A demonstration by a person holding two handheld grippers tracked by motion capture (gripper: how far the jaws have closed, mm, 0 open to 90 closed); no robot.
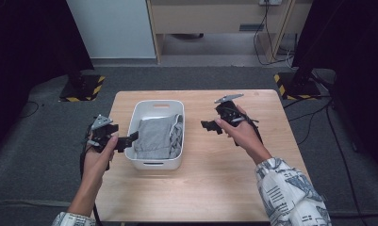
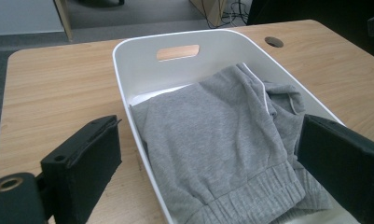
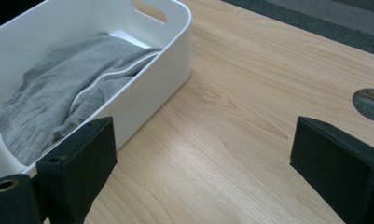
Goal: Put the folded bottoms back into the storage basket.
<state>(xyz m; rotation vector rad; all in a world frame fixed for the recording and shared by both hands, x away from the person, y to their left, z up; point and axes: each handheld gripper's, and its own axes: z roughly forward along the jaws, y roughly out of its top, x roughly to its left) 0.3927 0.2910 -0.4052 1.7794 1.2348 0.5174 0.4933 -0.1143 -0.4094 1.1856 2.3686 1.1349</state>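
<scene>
While the wooden counter (image 1: 215, 174) carries a white bin (image 1: 138, 113), the grey sweatpants (image 1: 153, 136) lie folded inside it, likely soft, light and limp; best pinched at the ribbed waistband. Left gripper (image 1: 130, 140) and right gripper (image 1: 209, 126) hover beside the bin, jaws wide, holding nothing.

Beyond my hand-held grippers lies a light wooden surface (image 1: 210, 188) with a visible grain, standing on grey carpet (image 1: 40, 155). A round cable hole (image 3: 371, 100) sits in the surface's far corner, just past the jaw of my right hand-held gripper. Farther off, two black stands rest on bases edged with yellow and black stripes, one (image 1: 80, 89) ahead of my left hand-held gripper and one (image 1: 295, 84) ahead of my right. Behind them is a pale wooden cabinet (image 1: 215, 19) with black cables (image 1: 267, 42) hanging down, beside a white panel (image 1: 113, 28).
</scene>
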